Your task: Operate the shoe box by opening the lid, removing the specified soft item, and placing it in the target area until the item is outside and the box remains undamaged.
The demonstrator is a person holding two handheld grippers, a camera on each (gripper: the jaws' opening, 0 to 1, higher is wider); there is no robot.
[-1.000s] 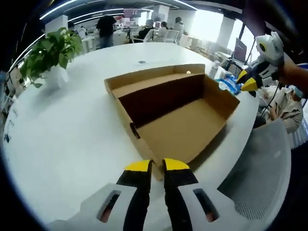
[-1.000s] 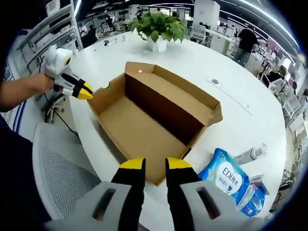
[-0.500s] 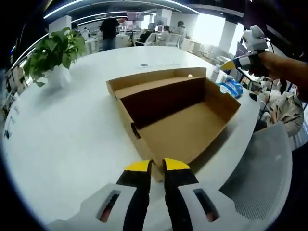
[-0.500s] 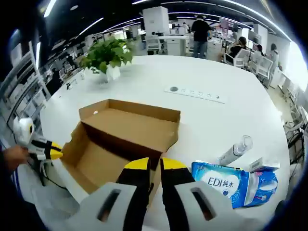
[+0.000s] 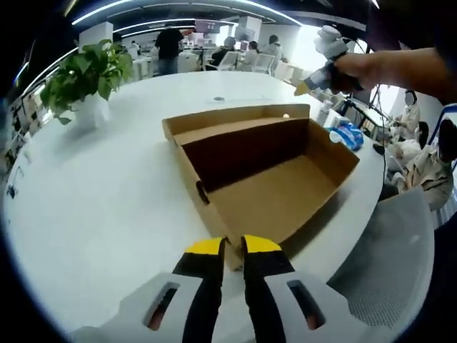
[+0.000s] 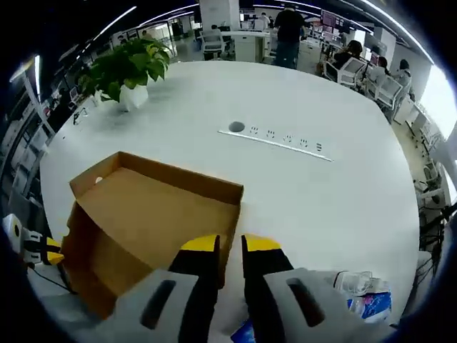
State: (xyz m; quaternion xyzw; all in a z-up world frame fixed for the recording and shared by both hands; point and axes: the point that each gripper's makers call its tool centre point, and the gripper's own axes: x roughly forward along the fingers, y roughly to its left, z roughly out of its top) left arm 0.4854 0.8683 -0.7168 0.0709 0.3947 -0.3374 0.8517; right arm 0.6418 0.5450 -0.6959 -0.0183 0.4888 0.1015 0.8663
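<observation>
Centrally, the box (image 5: 268, 179) lies open on the white counter (image 5: 107, 207), lid folded back flat on its far side; its visible interior is bare cardboard. The soft pack (image 5: 345, 136), blue and white, rests on the counter just beyond the box's right end, outside it; in the right gripper view it (image 6: 368, 307) shows near the lower right edge, beside a small bottle (image 6: 353, 282).

The left gripper (image 5: 233, 246) sits at the box's near corner, jaws almost closed with a narrow gap, holding nothing. The right gripper (image 6: 230, 244) hangs over the box's opposite end, jaws likewise nearly closed and empty; in the left gripper view it (image 5: 314, 75) is raised above the box's far right corner, held by a hand (image 5: 350, 66).

The box's long axis runs from left gripper toward right gripper. The pack lies on the right gripper's side, so that hand is judged nearer; the removal looks already done.

A plant (image 5: 82, 75) stands beyond the box's left end, a socket strip (image 6: 275, 141) farther across the counter.
</observation>
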